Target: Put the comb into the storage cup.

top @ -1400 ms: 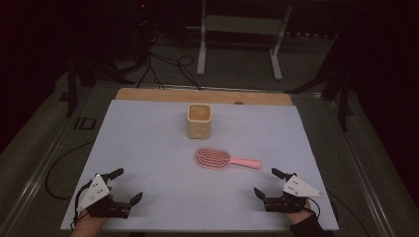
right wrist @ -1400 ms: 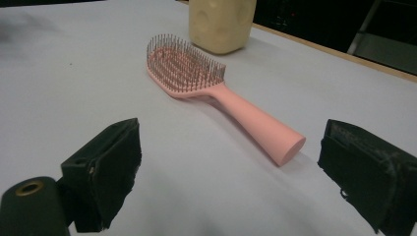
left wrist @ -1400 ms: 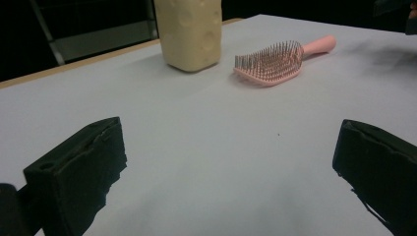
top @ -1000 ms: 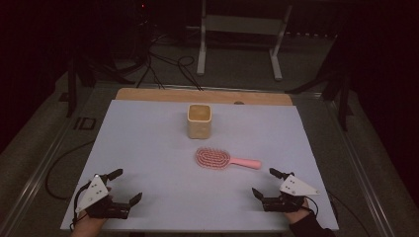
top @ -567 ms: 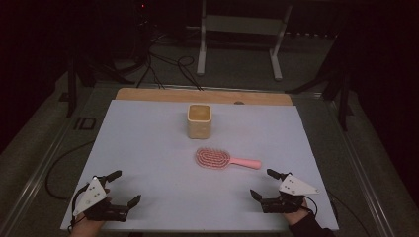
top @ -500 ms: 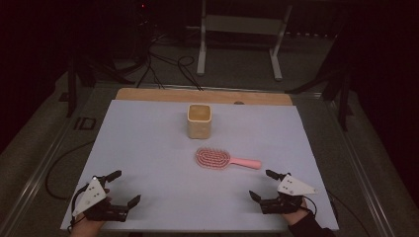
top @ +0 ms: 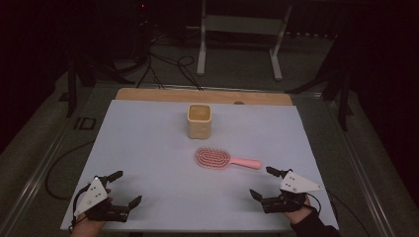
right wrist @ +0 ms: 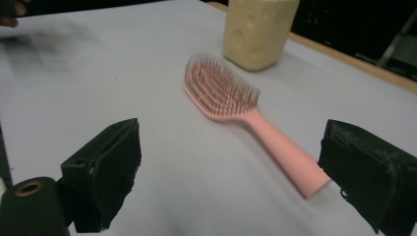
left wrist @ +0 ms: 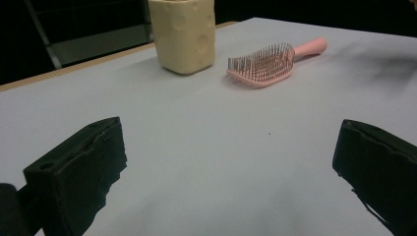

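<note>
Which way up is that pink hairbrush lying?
Bristles up. The pink hairbrush lies flat on the table, its pins pointing upward, handle toward the right gripper.

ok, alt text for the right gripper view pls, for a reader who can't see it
A pink hairbrush lies bristles up on a pale table, its handle pointing toward the camera, framed between the right gripper's two open black jaws. A cream-yellow cup stands upright just beyond the brush head, apart from it.

Bare table [top: 148,148] all around pink hairbrush [top: 217,159]; only yellow cup [top: 199,120] just behind it.
</note>
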Motion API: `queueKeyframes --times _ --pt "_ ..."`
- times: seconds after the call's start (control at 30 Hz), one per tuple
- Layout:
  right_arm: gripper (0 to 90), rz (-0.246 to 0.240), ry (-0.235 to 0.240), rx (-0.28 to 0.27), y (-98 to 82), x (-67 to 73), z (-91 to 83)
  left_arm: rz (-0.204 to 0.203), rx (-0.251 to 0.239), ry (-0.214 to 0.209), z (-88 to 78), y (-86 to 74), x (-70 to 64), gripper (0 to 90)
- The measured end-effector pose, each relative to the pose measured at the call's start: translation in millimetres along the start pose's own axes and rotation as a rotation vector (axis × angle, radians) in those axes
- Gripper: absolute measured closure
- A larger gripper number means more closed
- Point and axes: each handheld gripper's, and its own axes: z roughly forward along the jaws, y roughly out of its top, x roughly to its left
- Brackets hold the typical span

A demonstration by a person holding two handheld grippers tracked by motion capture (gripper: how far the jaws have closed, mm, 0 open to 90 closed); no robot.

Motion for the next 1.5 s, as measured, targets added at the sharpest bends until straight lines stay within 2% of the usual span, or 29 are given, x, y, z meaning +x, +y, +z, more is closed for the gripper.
queueKeyframes --times 0.03,0.27,0.33,0.7,0.8,0.97,1.37,1.5 --pt "8.8 -0.016 -0.007 -0.003 3.3 -0.5 -0.5 -0.002 -0.002 0.0 -0.2 0.1 0.1 0.0" --pt "8.8 -0.041 -0.023 -0.035 25.7 -8.9 -5.3 -0.002 -0.005 0.0 -0.3 -0.1 0.5 0.0" --pt "8.7 -0.051 -0.039 -0.046 37.7 -14.0 -7.2 -0.004 -0.001 0.0 -0.1 -0.6 0.6 0.0" --pt "8.8 -0.072 -0.036 -0.025 61.8 -35.0 4.6 -0.008 0.001 0.0 -0.2 -0.6 0.8 0.0" --pt "8.8 -0.067 -0.017 -0.02 64.1 -38.3 8.9 -0.006 -0.002 -0.002 -0.3 -0.1 1.2 0.0" --pt "8.8 -0.047 0.011 -0.003 65.2 -48.2 26.1 -0.003 -0.001 -0.002 -0.8 -0.1 1.0 0.0" --pt "9.5 -0.02 0.002 0.006 66.6 -65.4 48.7 -0.012 -0.007 -0.002 -1.8 0.0 1.6 0.0" --pt "9.6 -0.019 0.001 0.026 65.5 -70.7 54.2 -0.013 -0.004 -0.004 -1.8 -0.6 1.4 0.0"
